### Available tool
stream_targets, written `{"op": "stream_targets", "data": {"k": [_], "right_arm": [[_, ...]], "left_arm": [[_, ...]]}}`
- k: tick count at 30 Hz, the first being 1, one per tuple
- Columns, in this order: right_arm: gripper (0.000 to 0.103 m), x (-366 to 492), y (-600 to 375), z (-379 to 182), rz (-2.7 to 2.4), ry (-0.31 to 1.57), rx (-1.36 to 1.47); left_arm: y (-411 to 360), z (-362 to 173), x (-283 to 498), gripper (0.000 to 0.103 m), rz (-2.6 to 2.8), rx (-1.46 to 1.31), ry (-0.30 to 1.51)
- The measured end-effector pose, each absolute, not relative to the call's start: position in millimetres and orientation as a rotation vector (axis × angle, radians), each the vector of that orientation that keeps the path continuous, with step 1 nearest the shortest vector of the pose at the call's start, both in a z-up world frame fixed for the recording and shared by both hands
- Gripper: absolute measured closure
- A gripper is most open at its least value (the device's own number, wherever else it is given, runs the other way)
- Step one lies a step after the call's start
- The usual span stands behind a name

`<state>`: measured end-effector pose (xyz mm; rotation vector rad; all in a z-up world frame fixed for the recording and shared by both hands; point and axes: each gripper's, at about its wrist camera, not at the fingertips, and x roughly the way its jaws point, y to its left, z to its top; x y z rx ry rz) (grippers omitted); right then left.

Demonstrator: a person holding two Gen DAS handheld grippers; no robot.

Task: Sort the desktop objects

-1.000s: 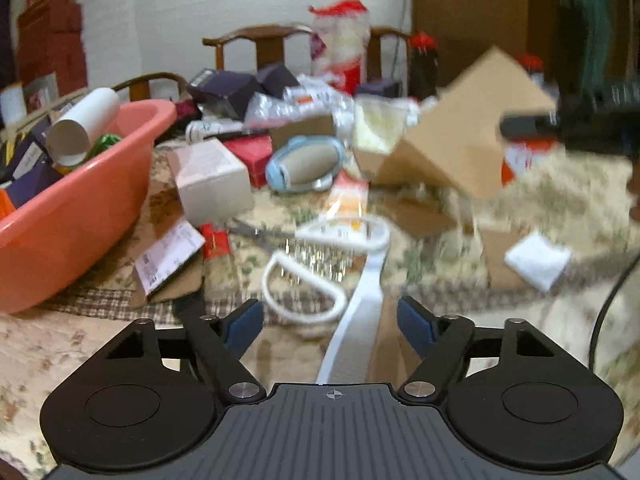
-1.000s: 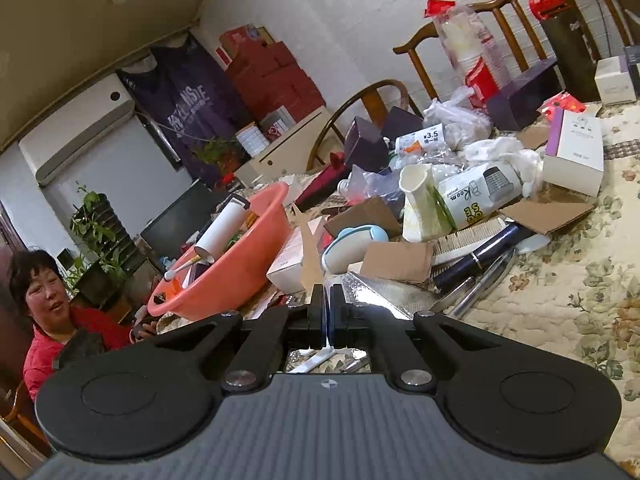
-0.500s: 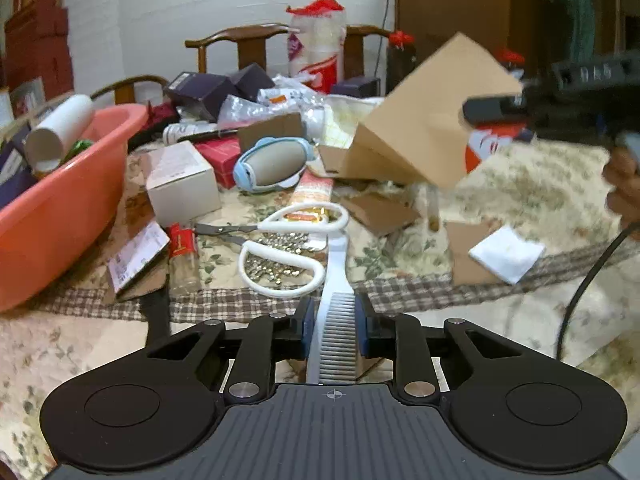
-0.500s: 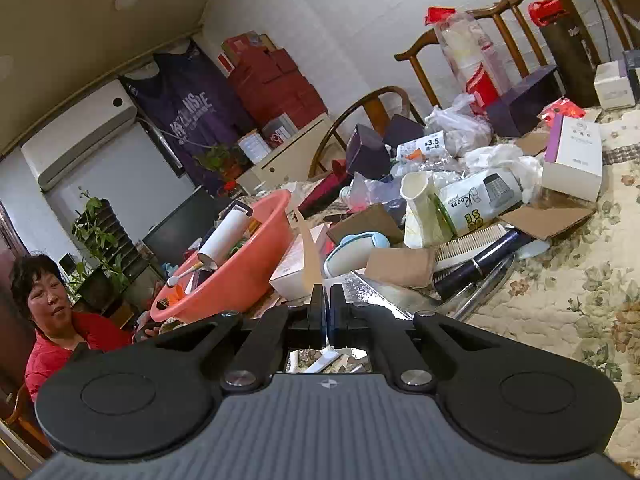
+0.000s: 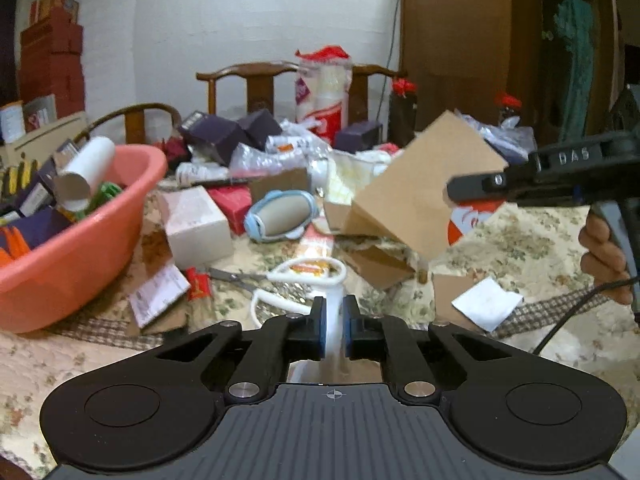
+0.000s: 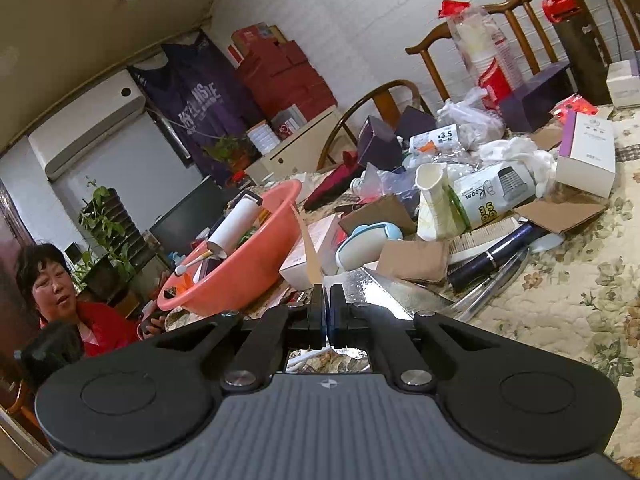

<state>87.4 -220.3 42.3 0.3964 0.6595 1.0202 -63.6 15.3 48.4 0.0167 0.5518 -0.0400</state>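
Note:
My left gripper [image 5: 334,320] is shut on a white comb [image 5: 334,334], held a little above the table. White-handled scissors [image 5: 304,276] lie on the cloth just beyond the comb. At the right of the left wrist view, my right gripper [image 5: 452,192] is shut on a sheet of brown cardboard [image 5: 420,188], held up over the table. The right wrist view shows that right gripper [image 6: 327,312] pinching the cardboard [image 6: 310,252] edge-on. A pink basin [image 5: 132,184] holding a white tube and several other items sits at the left; the basin [image 6: 260,264] is also in the right wrist view.
Clutter fills the far table: a white box [image 5: 196,228], a blue lint roller [image 5: 280,212], purple boxes, bags, a brush [image 6: 484,236]. A white paper square [image 5: 486,304] lies at the right. Wooden chairs [image 5: 256,80] stand behind. A person in red [image 6: 60,300] sits left of the table.
My left jaws closed on the white comb and lifted it off the cloth. The right gripper kept the cardboard in nearly the same place.

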Motion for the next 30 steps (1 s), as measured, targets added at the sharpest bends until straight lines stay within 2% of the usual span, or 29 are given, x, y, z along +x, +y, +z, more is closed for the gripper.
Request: {"op": "stream_targets", "data": {"k": [5, 8, 10, 15, 18, 20, 21, 22, 23, 26, 30], "right_arm": [[0.101, 84, -217, 43, 1.033, 0.660, 0.380], [0.101, 83, -216, 41, 1.035, 0.664, 0.372], [0.101, 83, -215, 41, 1.037, 0.667, 0.369], [0.101, 83, -216, 41, 1.041, 0.668, 0.364], [0.100, 84, -216, 41, 1.040, 0.667, 0.368], [0.099, 85, -217, 41, 1.037, 0.666, 0.370], [0.099, 85, -218, 41, 1.035, 0.667, 0.374], [0.099, 86, -218, 41, 1.034, 0.669, 0.376], [0.099, 86, -217, 41, 1.034, 0.670, 0.375], [0.099, 84, -217, 41, 1.035, 0.666, 0.370], [0.099, 84, -217, 42, 1.033, 0.661, 0.367]], "left_arm": [[20, 52, -66, 0.096, -0.020, 0.020, 0.558], [21, 44, -64, 0.059, -0.054, 0.035, 0.615], [20, 37, -61, 0.040, -0.048, 0.083, 0.646], [28, 26, -51, 0.041, -0.099, 0.101, 0.739], [24, 15, -49, 0.048, -0.136, 0.130, 0.791], [23, 13, -52, 0.043, -0.160, 0.131, 0.789], [23, 12, -52, 0.043, -0.157, 0.129, 0.794], [22, 11, -52, 0.051, -0.151, 0.126, 0.787], [23, 12, -53, 0.055, -0.145, 0.124, 0.783], [25, 14, -55, 0.059, -0.114, 0.103, 0.759], [26, 17, -56, 0.060, -0.106, 0.088, 0.738]]}}
